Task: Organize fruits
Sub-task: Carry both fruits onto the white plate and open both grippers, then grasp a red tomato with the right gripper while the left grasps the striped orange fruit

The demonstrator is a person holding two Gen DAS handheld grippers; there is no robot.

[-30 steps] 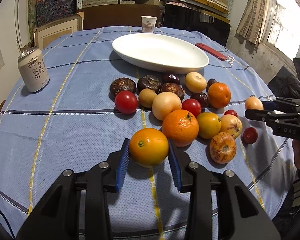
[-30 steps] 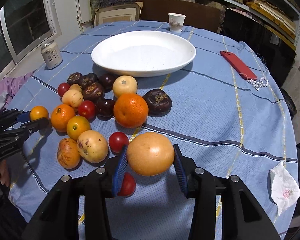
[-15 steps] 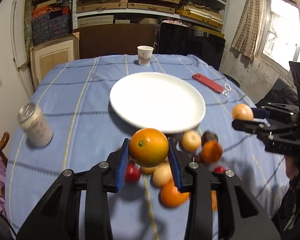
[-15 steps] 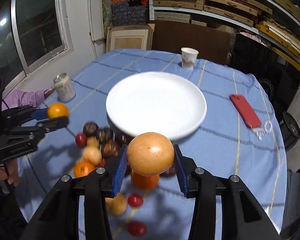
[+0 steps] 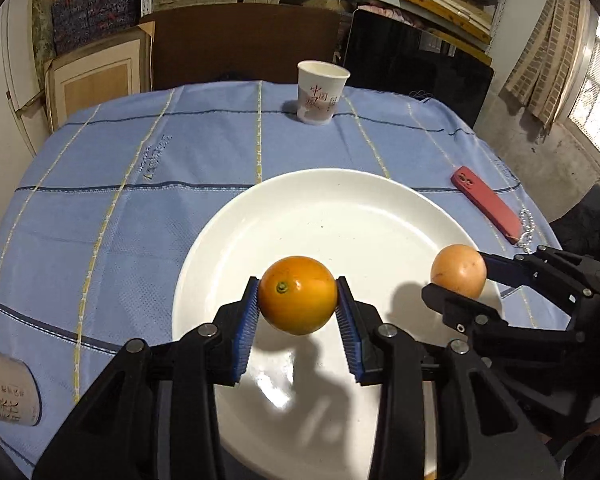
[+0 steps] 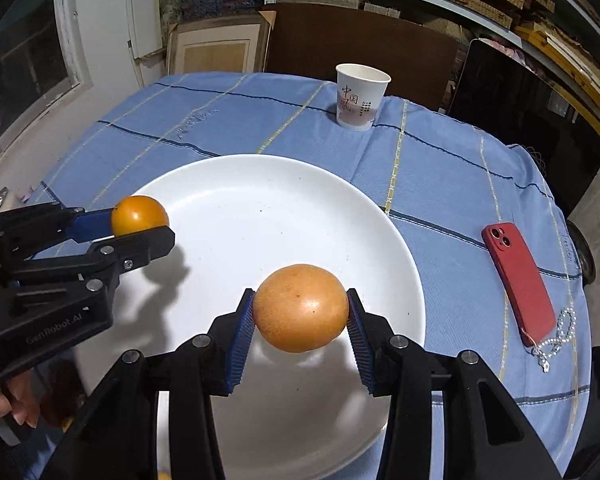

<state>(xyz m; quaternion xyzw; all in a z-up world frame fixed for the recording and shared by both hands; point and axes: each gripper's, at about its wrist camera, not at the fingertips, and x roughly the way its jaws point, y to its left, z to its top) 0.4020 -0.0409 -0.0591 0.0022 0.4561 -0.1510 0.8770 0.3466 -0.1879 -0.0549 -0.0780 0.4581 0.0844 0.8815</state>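
- Nearest my left camera, the left gripper (image 5: pixel 298 312) is clamping an orange (image 5: pixel 297 294) between its blue pads (image 5: pixel 247 326); I am holding it just above the near half of the white plate (image 5: pixel 328 204).
- I am seeing the orange's stem dimple facing up and back toward the lens, slightly left of centre; the fruit is close to round, so I cannot pick out any long axis.
- Beside it on the right, the right gripper (image 6: pixel 301 326) is squeezing a paler, tan-orange fruit (image 6: pixel 301 307), also over the plate; in the right view it is looking slightly wider than tall, its broad axis running from pad to pad.
- I cannot make out a stem on that tan fruit.
- Both fruits are casting shadows on the plate's bare surface, so neither is resting on it.
- Farther right, a red phone (image 6: pixel 518 282) is lying on the blue checked tablecloth (image 5: pixel 140 200), a beaded strap at its near end.
- Farthest back, a paper cup (image 5: pixel 322 92) is standing upright near the table's far edge.
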